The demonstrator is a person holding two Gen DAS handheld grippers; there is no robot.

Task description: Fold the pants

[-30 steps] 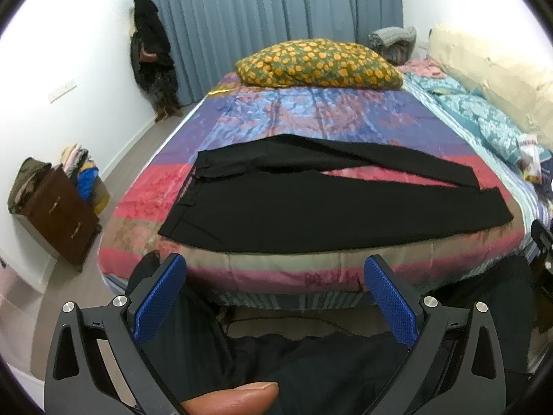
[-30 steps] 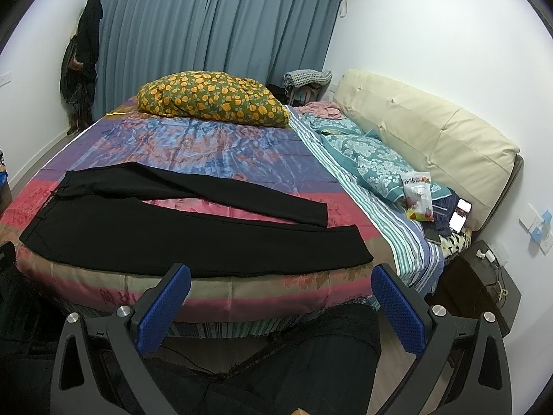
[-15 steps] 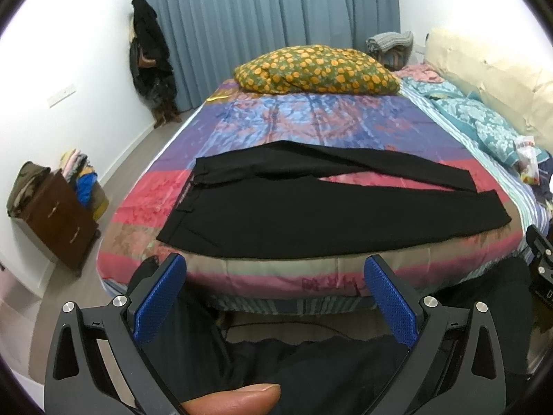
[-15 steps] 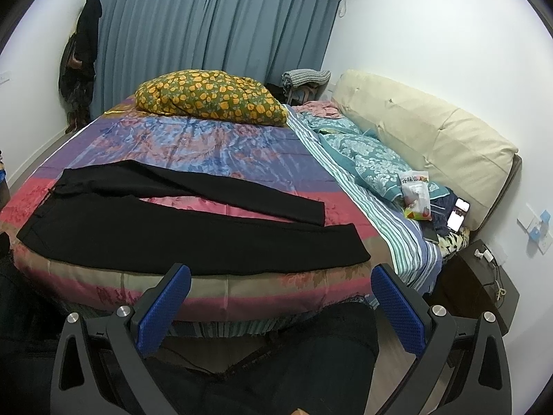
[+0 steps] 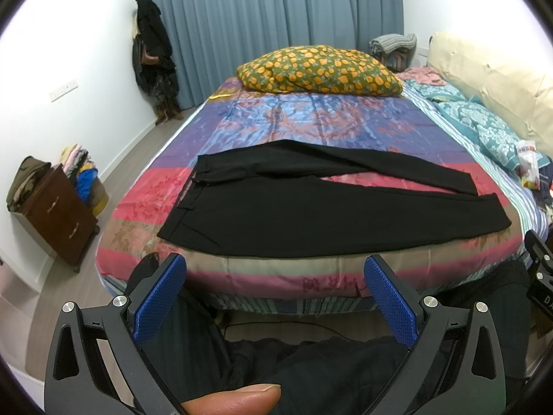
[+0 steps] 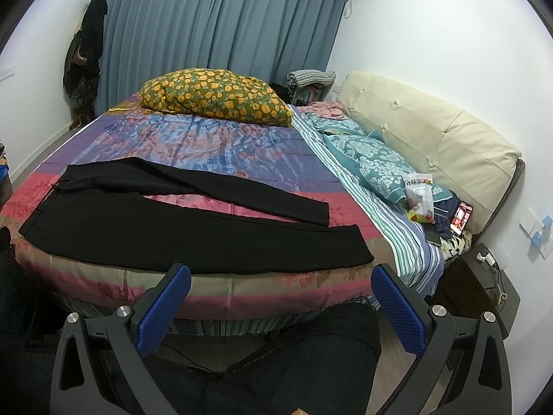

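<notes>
Hard to read a few things here: the near foot of the bed drops out of sight behind dark cloth low in both views, and the person shows only as a thumb tip (image 5: 238, 397) at the bottom edge of the left view. The black long-legged pants (image 5: 311, 207) lie flat across the near end of the bed's multicoloured satin cover (image 5: 311, 121), waistband to the left, legs running right and parted in a narrow V; the nearer leg lies along the mattress edge. The left hand-held gripper (image 5: 274, 297) hangs short of the bed, blue pads spread wide, pinching nothing. The right hand-held gripper (image 6: 281, 306) does the same, wide apart, below the trouser cuffs. Farther back sit an orange-flowered green pillow (image 6: 214, 98), blue-grey curtains (image 6: 214, 24), a cream padded headboard (image 6: 428, 138) on the right, and a brown wooden drawer chest (image 5: 58, 214) by the left wall.
</notes>
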